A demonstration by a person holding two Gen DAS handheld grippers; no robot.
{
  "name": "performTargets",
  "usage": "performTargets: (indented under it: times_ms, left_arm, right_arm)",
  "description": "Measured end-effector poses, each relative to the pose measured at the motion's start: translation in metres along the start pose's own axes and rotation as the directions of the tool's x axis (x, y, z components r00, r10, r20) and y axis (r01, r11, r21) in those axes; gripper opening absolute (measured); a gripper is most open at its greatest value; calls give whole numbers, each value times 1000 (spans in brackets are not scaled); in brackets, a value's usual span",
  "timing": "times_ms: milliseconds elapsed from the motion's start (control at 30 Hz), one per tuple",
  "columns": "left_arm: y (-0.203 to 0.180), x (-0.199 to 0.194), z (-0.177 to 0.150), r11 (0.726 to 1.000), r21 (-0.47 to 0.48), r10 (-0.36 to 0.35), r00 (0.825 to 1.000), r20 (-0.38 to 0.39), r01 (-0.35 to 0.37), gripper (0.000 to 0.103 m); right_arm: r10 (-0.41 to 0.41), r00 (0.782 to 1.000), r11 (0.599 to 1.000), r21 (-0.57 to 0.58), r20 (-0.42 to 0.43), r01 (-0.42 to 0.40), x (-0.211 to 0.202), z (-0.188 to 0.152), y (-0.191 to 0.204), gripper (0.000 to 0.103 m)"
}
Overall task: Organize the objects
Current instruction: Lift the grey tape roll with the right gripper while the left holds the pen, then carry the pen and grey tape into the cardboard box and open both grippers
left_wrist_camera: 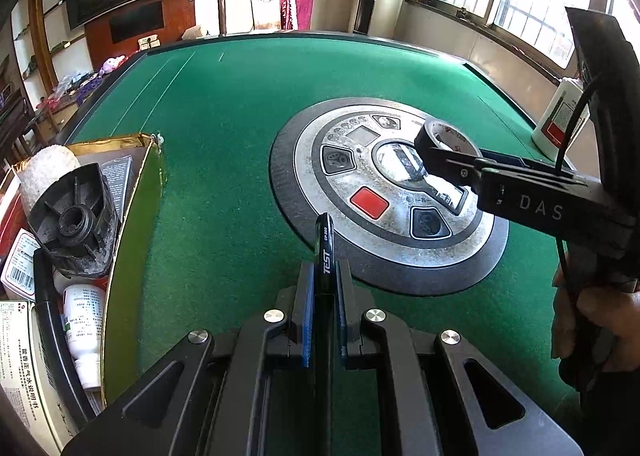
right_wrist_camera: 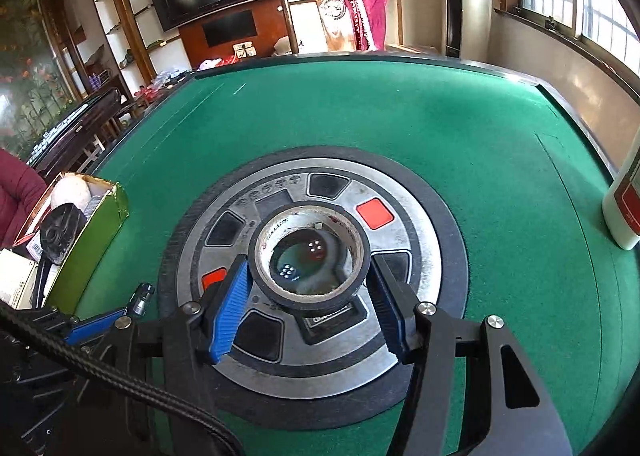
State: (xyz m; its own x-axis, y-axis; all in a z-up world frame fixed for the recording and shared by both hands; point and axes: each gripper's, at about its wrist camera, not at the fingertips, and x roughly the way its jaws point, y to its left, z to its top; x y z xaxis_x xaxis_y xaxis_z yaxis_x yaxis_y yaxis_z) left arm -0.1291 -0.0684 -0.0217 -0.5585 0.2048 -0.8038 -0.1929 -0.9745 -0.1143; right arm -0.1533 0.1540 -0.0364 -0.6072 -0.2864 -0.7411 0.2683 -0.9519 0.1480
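Observation:
My right gripper [right_wrist_camera: 308, 272] is shut on a roll of black tape [right_wrist_camera: 312, 298]. Its blue pads press the roll's outer wall on both sides. The roll lies flat, and from the left wrist the tape [left_wrist_camera: 444, 139] appears a little above the table's round control panel [left_wrist_camera: 360, 191]. My left gripper [left_wrist_camera: 323, 268] is shut on a slim dark pen-like tool [left_wrist_camera: 325, 252] printed "TEST", which sticks out forward over the green felt. The tool's tip [right_wrist_camera: 140, 300] shows at the lower left of the right wrist view.
A green-and-gold cardboard box [left_wrist_camera: 132, 223] at the left table edge holds a black finned plastic part [left_wrist_camera: 74, 219], a small white bottle [left_wrist_camera: 82, 324] and papers. A white bottle with a red label [right_wrist_camera: 624, 207] stands at the right edge. Dice [right_wrist_camera: 316, 248] sit under the panel's dome.

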Motion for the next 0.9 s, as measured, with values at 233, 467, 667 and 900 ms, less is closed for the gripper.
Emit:
performTargets:
  times_ms: [233, 467, 667, 900]
  left_arm:
    - [0, -6, 3, 1000, -12, -25, 1000, 16, 25, 7]
    - [5, -17, 7, 999, -32, -31, 998, 53, 32, 7]
    - [10, -28, 10, 997, -56, -38, 995, 88, 43, 7]
    - [18, -58, 10, 992, -90, -73, 986, 151, 87, 7]
  right_arm:
    - [8, 1000, 1000, 8, 8, -8, -1, 2, -2, 57]
    - [23, 999, 1000, 20, 47, -24, -14, 3, 5, 57]
    - [45, 995, 999, 8, 85, -46, -29, 3, 16, 57]
    - [74, 988, 997, -11, 132, -74, -49, -1, 35, 57]
